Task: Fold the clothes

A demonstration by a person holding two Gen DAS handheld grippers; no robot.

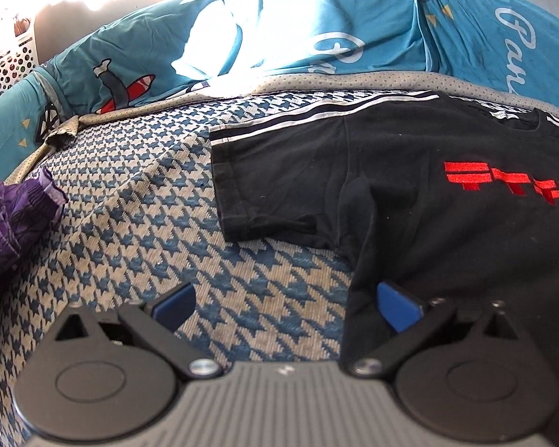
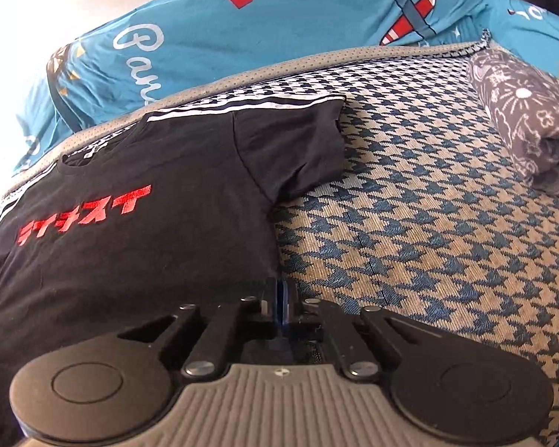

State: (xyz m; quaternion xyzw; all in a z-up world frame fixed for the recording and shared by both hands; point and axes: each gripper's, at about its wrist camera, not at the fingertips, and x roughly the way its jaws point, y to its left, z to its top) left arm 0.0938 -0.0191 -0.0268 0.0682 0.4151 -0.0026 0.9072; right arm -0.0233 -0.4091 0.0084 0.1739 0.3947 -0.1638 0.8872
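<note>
The right gripper [image 2: 280, 300] has its blue pads pressed together right at the side edge of the black cotton T-shirt with red embroidered lettering [image 2: 138, 201]; whether a pinch of that edge is caught between them cannot be made out, since the pads meet exactly where black cloth gives way to the bedcover. The left gripper [image 1: 285, 307] stands wide open, one blue pad [image 1: 397, 309] lying over the shirt's opposite side edge, the other above bare cover.

The T-shirt lies spread flat, face up, sleeves out, on the blue-and-beige houndstooth woven bedcover [image 2: 428, 246], its collar towards the teal printed pillows [image 1: 316, 29].

This looks like the start of the first fold: taking both side edges near the hem. Next, the left jaws need to close on the cloth edge, catching both layers, before any lift.

Both grippers tilt steeply down towards the bed, level with each other on either side of the shirt.
</note>
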